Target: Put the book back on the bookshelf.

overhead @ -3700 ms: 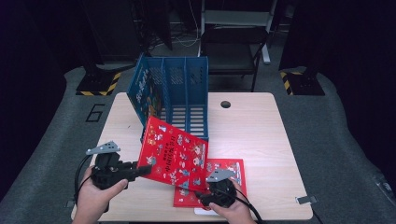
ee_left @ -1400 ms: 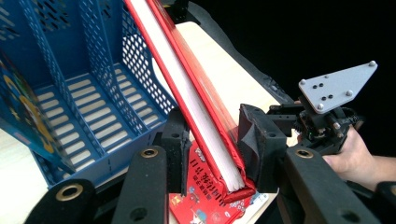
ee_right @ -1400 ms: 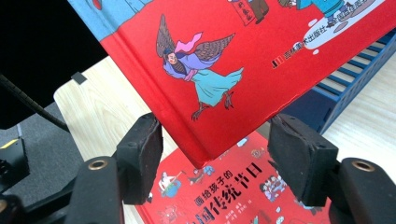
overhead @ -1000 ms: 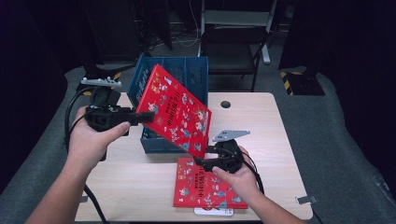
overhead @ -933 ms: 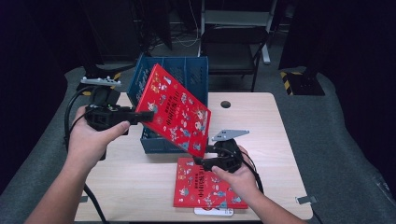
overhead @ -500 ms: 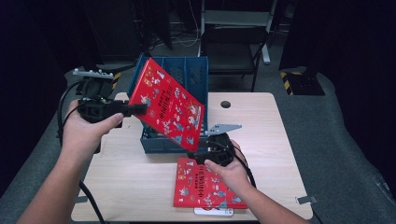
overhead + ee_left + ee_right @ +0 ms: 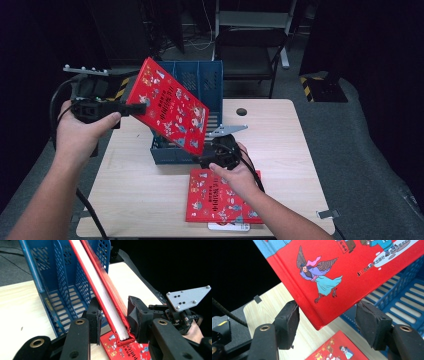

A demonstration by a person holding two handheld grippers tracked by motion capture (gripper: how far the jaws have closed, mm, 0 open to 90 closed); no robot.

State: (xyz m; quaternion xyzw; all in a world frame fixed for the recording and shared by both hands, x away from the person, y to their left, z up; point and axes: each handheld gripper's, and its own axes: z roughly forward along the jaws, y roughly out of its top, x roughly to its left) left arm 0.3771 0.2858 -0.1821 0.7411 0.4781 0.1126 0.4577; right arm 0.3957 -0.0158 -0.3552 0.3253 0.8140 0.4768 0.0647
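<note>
High view: a person sits at a light wooden table with a black two-jaw gripper in each hand. The left gripper is raised at the left, above the table's edge, and its jaws are clamped on the corner of a red picture book. The book hangs tilted in the air, sloping down to the right, over a blue file rack that stands upright at the far middle of the table. From the left gripper view, the book's white page block and red covers sit squeezed between the two black pads, with the rack's perforated dividers just behind. The right gripper sits lower, at the book's bottom corner, in front of the rack. In the right gripper view its jaws stand apart on either side of that corner; the pads do not press on it. A second red book lies flat on the table near the front edge, under the right hand.
</note>
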